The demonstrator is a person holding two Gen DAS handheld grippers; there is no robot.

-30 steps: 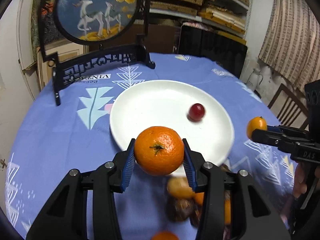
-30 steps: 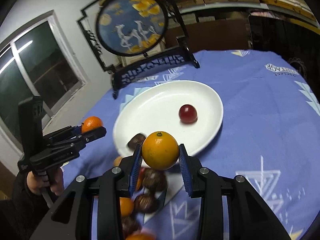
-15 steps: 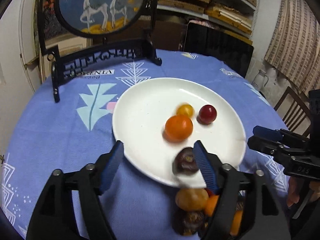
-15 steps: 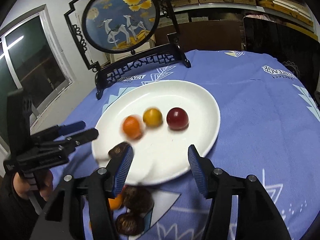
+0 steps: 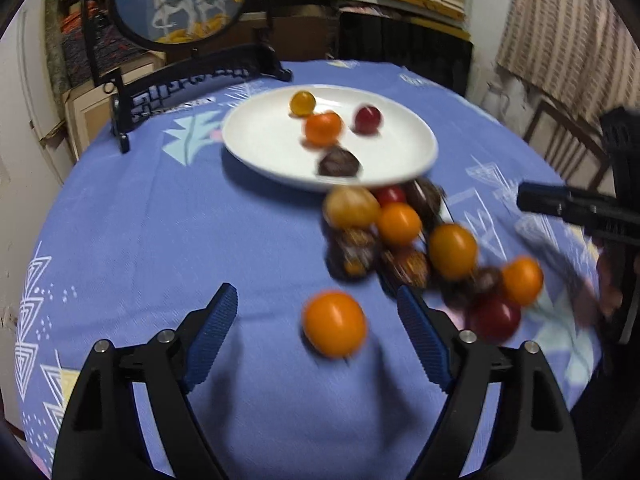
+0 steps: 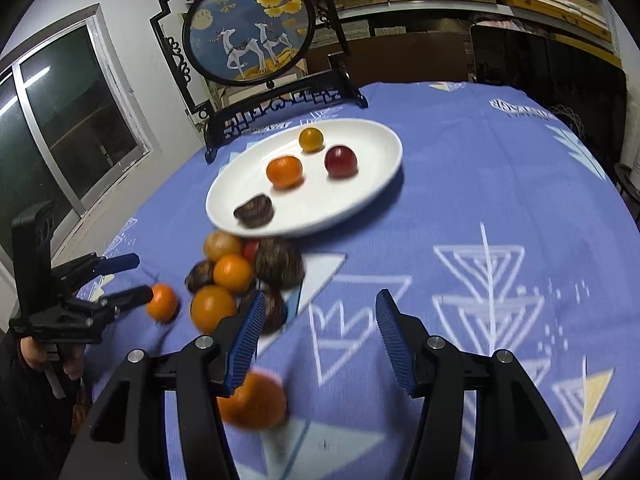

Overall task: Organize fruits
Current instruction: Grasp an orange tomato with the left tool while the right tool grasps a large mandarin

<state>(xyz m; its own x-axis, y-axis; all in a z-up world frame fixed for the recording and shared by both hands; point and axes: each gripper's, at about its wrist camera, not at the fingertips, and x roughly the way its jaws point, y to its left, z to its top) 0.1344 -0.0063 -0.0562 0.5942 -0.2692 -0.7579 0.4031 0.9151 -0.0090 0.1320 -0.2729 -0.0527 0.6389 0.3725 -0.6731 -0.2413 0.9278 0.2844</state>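
The left gripper (image 5: 318, 336) has its blue-padded fingers (image 5: 214, 330) spread wide, holding nothing. Between them, on the blue-clothed counter (image 5: 160, 232), lies 1 orange fruit (image 5: 335, 323), touching neither pad. Beyond it a blurred heap of fruits (image 5: 404, 236) in orange, yellow, red and dark brown sits just beside the near rim of the white plate (image 5: 260, 136). On the plate lie 4 pieces: a yellow fruit (image 5: 302, 103), an orange one (image 5: 323, 128), a red one (image 5: 367, 119) and a dark brown one (image 5: 339, 162). The right gripper (image 5: 560, 208) reaches in from the right edge; its jaw state is unclear. A framed round deer picture (image 5: 180, 0) stands behind the plate.
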